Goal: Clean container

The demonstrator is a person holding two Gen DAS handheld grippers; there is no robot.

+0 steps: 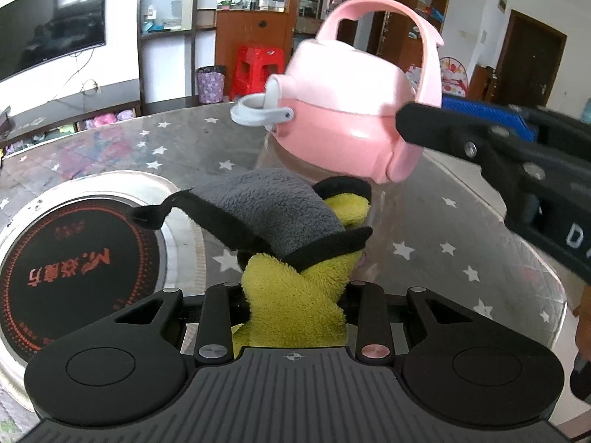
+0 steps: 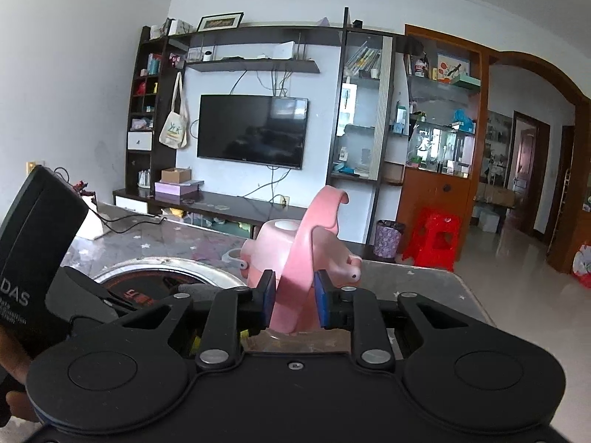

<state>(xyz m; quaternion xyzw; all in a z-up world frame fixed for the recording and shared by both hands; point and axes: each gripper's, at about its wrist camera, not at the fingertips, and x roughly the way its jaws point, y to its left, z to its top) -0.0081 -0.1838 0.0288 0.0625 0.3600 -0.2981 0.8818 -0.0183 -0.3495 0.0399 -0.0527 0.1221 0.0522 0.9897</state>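
Right claw [image 2: 293,301] squeezes the pink handle [image 2: 299,258] to keep the bottle [image 1: 343,125] steady near the table's [image 1: 480,229] middle. Left claw [image 1: 291,295] pinches the cloth [image 1: 280,229], rubbing its side.

White walls carry a dark television [image 2: 252,131] amid black shelving [image 2: 147,107]; a red plastic stool [image 2: 436,238] stands on the pale tiled floor [image 2: 517,288] beside wooden cabinets [image 2: 437,192].
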